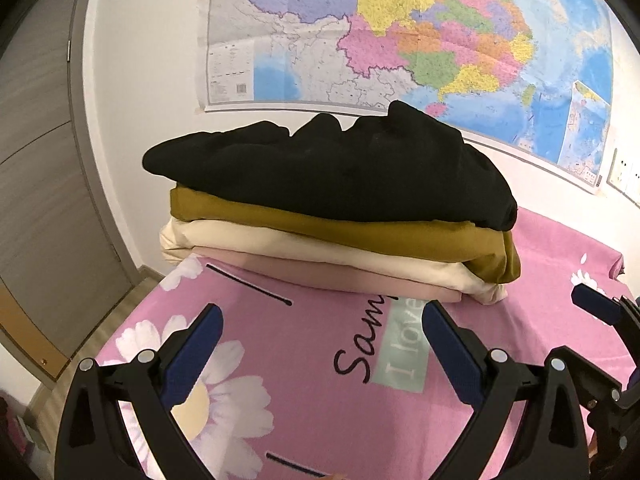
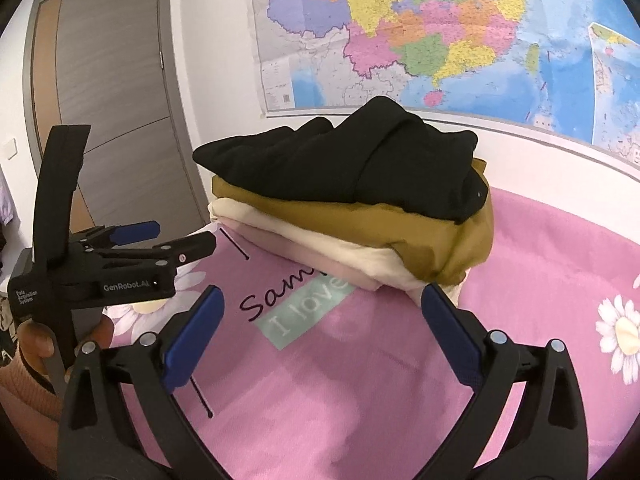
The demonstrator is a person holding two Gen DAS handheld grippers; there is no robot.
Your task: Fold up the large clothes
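Bedroom backdrop: wall map, door, printed bedsheet

A colourful wall map (image 1: 400,32) hangs above the bed; a grey door (image 2: 116,92) stands left, and the pink daisy-print bedsheet (image 2: 360,380) carries "I love" lettering.

On the bed, the sheet (image 1: 360,420) is a matt pink printed cloth with a faintly fuzzy weave, and the stack near its far edge is all soft matt fabric: a black garment (image 1: 332,168) of thicker, creased knit on top, then a smoother mustard garment (image 1: 320,228), a cream garment (image 1: 280,248) and a pale pink garment (image 1: 340,276). The left hand-held gripper (image 1: 322,318) and right hand-held gripper (image 2: 322,300) are matt black plastic with finely textured blue pads (image 2: 196,336) and shiny metal rivets. The wall map (image 1: 400,32) is creased paper with a slight sheen, and the door (image 2: 116,92) looks like grey wood-grain laminate.
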